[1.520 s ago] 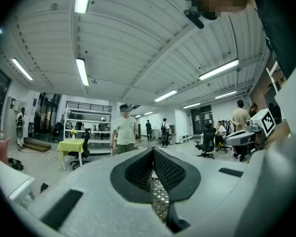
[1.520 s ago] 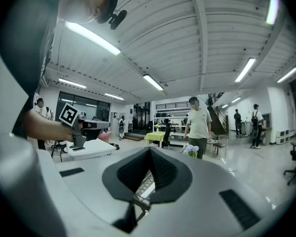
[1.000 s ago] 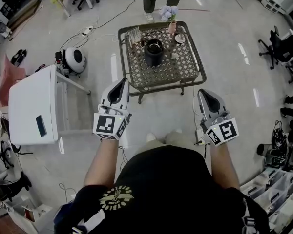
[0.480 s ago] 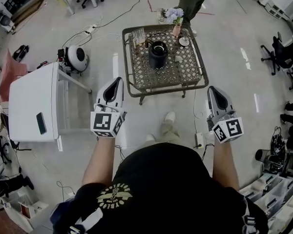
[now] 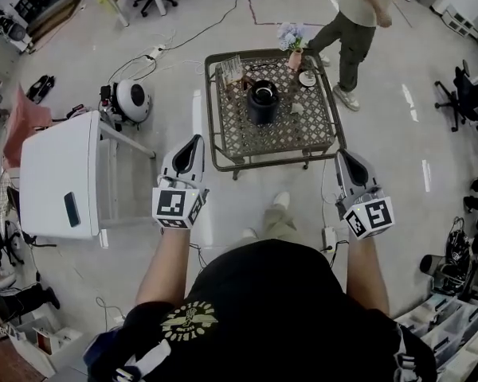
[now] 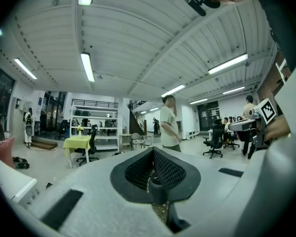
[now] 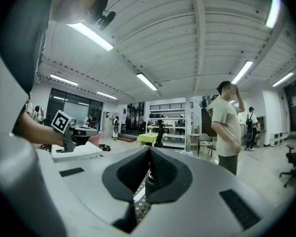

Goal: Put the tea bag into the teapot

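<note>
Left gripper [image 5: 193, 143] and right gripper [image 5: 346, 159] are both clenched, empty, before the table's [image 5: 271, 158] near edge; arriving unopened, they might only bump the teapot [image 5: 263, 102] at its middle.

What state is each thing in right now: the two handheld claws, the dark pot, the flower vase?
left gripper: jaws shut, empty, short of the table.
right gripper: jaws shut, empty, short of the table.
teapot: upright on the table, untouched.
flower vase: upright near the table's far edge.
</note>
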A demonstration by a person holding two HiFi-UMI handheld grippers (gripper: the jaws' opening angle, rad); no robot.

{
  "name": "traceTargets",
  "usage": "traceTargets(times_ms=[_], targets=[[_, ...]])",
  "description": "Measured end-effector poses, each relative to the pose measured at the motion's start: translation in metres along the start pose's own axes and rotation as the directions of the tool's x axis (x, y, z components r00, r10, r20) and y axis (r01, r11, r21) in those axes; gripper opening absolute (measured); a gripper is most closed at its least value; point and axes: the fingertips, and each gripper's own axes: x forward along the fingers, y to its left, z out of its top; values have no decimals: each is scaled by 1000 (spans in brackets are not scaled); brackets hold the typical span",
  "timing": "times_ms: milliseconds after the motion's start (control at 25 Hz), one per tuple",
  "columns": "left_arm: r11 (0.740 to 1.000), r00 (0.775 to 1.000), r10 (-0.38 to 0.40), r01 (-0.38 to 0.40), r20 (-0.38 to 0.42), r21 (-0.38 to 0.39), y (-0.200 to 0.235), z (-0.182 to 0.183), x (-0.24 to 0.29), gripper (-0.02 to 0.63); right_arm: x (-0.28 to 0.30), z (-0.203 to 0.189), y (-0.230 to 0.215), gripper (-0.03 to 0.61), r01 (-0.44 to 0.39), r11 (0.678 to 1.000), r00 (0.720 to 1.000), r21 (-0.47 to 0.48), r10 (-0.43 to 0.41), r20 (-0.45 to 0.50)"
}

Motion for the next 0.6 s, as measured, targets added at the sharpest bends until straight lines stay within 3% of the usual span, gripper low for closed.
traceTargets(times_ms=[240, 600], targets=[[1000, 1000, -9, 9, 13, 7, -4, 10, 38, -5, 22, 2, -27, 9, -14, 1000, 1000, -14, 14, -5], [1000, 999, -21, 21, -36, 0, -7, -5, 91, -5, 57, -12, -66, 9, -26, 1000, 999, 8, 27, -45]])
